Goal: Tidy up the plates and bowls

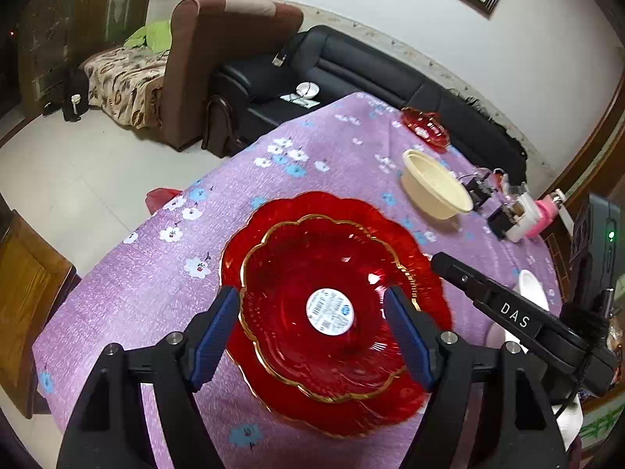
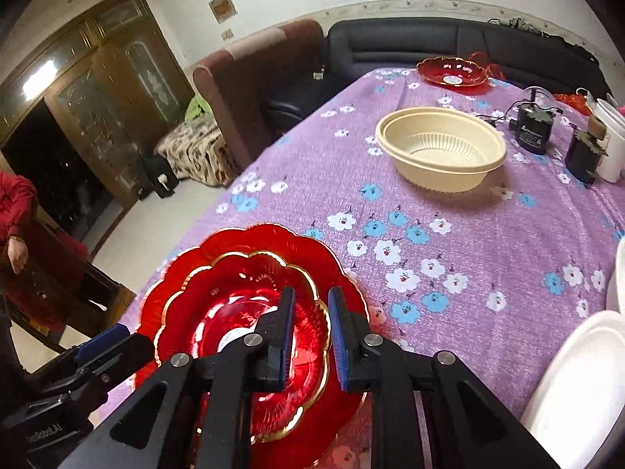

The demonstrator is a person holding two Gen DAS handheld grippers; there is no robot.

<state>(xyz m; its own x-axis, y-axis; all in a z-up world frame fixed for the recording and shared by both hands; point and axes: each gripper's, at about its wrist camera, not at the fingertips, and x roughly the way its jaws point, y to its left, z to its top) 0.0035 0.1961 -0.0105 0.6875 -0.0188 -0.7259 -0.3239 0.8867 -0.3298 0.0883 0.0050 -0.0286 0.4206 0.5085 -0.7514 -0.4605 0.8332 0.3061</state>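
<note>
A red glass bowl with a gold scalloped rim (image 1: 312, 273) (image 2: 234, 293) sits inside a larger red scalloped plate (image 1: 273, 211) (image 2: 250, 234) on the purple flowered tablecloth (image 2: 449, 230). My left gripper (image 1: 310, 301) hangs open over the bowl, its blue pads wide apart and gripping nothing. My right gripper (image 2: 312, 297) stands at the bowl's right edge with a narrow gap between its pads. The gold rim runs through that gap, and the pads do not press on it. A cream ribbed bowl (image 1: 435, 185) (image 2: 441, 148) and a small red bowl (image 1: 425, 127) (image 2: 453, 70) stand farther back.
White plates (image 2: 578, 383) lie at the near right edge. Black pump-like devices (image 2: 533, 127) and a white container (image 2: 613, 144) crowd the far right. A brown armchair (image 1: 218, 62) and black sofa (image 1: 351, 62) stand beyond the table. A person in a red sleeve (image 2: 15, 211) is at the left.
</note>
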